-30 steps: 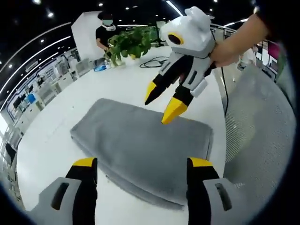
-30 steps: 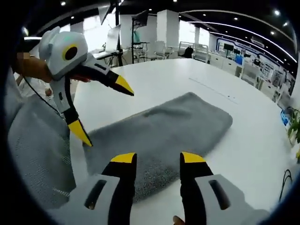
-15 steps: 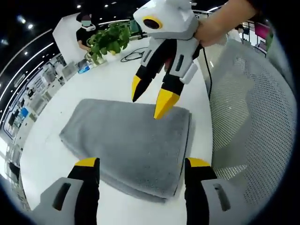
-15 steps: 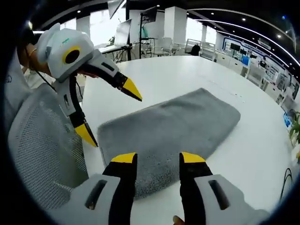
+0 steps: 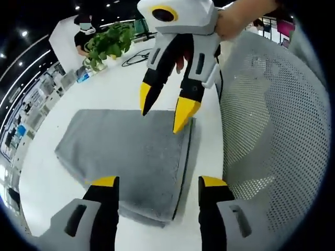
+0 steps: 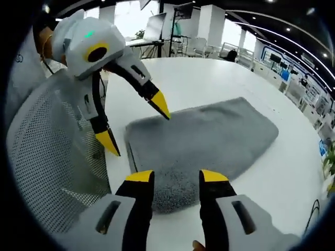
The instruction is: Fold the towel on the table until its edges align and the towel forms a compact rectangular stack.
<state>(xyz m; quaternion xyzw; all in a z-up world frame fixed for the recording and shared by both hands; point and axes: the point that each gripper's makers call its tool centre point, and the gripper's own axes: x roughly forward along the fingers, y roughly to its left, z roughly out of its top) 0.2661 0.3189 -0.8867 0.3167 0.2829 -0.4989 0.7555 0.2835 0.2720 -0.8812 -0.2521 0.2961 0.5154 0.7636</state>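
Observation:
A grey towel (image 5: 125, 154) lies folded flat on the white table (image 5: 104, 89), with layered edges along its chair-side end. My left gripper (image 5: 157, 183) is open, and its jaws straddle the towel's near corner. My right gripper (image 5: 165, 104), held by a hand, comes in from the top, open, with its yellow tips just above the towel's far chair-side corner. In the right gripper view the towel (image 6: 209, 138) stretches away to the right. There my right gripper (image 6: 175, 177) stands open over the towel's near edge, and my left gripper (image 6: 135, 123) hangs open at its left end.
A grey mesh chair (image 5: 272, 120) sits close against the table's edge, beside the towel's end (image 6: 52, 167). At the table's far side are a potted plant (image 5: 107, 44) and a black cable (image 5: 138, 57), with a person (image 5: 84, 26) behind them.
Both views have swung towards the chair side, so the towel's layered end sits nearer the jaws. The towel lies as before, and both grippers stay open.

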